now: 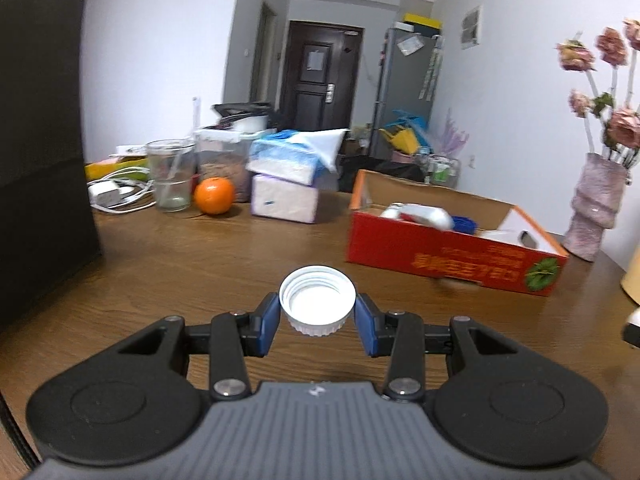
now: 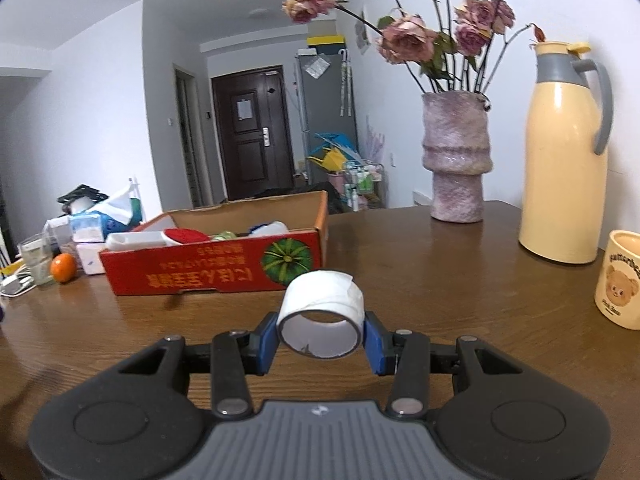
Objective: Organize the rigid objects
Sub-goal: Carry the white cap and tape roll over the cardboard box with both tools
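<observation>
My left gripper point(image 1: 317, 314) is shut on a white ribbed bottle cap point(image 1: 317, 300), held open side up above the wooden table point(image 1: 180, 264). The red cardboard box point(image 1: 448, 258) lies ahead to the right, with several items inside. In the right wrist view my right gripper point(image 2: 321, 334) is shut on a white roll of tape point(image 2: 322, 312), its hole facing the camera. The same red box point(image 2: 208, 274) sits ahead to the left of that gripper and holds a red brush and bottles.
An orange point(image 1: 214, 195), a glass point(image 1: 171, 175), tissue packs point(image 1: 285, 184) and cables stand at the back left. A dark block point(image 1: 40, 152) fills the left. A pink vase point(image 2: 458, 156) with flowers, a cream thermos point(image 2: 564, 152) and a bear mug point(image 2: 619, 280) stand on the right.
</observation>
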`<state>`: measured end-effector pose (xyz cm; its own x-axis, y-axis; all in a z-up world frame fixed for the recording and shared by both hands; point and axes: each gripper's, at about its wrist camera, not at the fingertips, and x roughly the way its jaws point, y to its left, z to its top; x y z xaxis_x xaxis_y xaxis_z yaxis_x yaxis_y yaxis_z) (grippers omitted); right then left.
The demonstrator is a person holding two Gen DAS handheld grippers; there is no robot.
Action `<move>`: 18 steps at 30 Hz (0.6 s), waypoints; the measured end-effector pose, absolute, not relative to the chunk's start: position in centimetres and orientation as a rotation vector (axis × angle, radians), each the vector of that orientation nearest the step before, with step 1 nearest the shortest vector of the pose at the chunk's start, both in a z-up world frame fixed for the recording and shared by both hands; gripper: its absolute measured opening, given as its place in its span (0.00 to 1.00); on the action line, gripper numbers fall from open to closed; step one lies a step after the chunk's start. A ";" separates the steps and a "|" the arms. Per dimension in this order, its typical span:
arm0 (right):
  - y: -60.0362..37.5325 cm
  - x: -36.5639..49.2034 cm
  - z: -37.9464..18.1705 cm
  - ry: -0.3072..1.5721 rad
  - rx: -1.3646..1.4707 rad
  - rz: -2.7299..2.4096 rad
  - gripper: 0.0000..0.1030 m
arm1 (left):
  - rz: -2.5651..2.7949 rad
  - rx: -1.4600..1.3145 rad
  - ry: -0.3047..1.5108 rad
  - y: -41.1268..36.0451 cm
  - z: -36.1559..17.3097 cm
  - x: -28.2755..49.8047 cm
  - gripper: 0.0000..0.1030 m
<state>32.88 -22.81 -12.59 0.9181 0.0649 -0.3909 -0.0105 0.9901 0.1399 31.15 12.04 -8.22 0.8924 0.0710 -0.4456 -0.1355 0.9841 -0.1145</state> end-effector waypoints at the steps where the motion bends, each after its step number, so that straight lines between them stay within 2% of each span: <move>1: -22.6 32.9 -12.4 0.403 0.135 0.048 0.42 | 0.095 -0.139 0.453 11.3 -8.1 31.2 0.40; 18: -19.8 36.1 -9.8 0.353 0.131 0.145 0.42 | -0.015 -0.113 0.405 4.9 -5.2 34.3 0.40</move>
